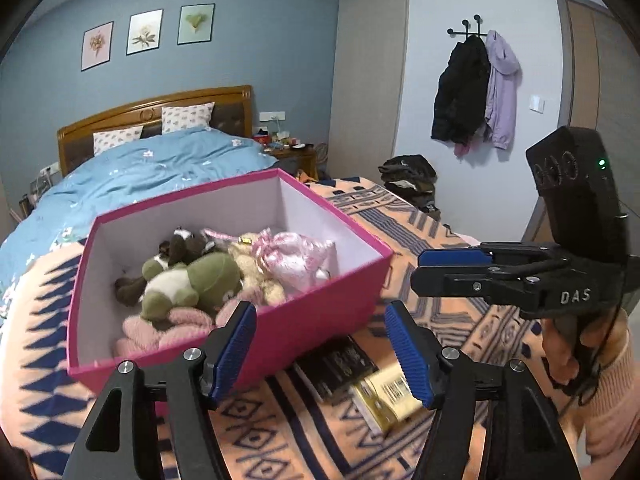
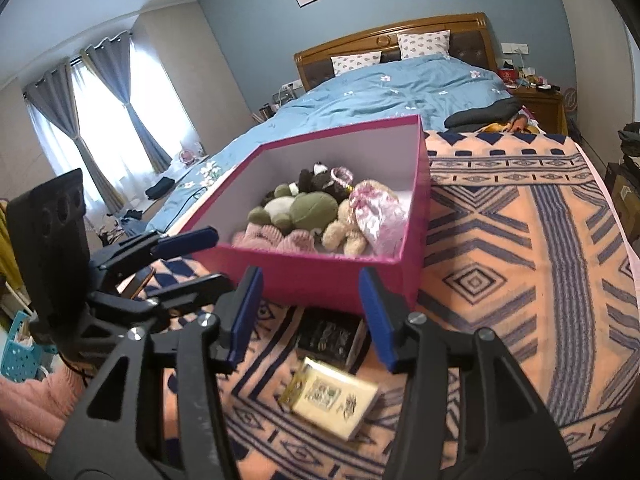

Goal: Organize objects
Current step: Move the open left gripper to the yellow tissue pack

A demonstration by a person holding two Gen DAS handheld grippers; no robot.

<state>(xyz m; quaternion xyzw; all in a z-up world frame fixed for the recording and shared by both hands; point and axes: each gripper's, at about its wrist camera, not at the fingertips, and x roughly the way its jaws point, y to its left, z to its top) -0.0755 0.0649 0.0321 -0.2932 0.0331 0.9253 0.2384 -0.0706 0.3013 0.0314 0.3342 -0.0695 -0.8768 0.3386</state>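
1. Blue-padded fingers of the left gripper [image 1: 320,354] stand apart, gripping nothing; the right gripper [image 2: 310,314] likewise gapes empty.
2. Just in front of the pink cardboard box [image 2: 340,280] lie two small packs, one black [image 2: 330,338], one cream-gold [image 2: 334,404].
3. Inside the box sit several plush toys [image 2: 300,208].
4. Under the box spreads an orange-and-navy patterned blanket [image 2: 500,260]; beyond it, a blue duvet [image 2: 400,92], two pillows and three framed prints.

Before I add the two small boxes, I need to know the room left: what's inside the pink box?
The pink box holds a green plush, dark plush, beige bear, pink knitwear and a satin pouch. Whatever lies beneath them is covered.
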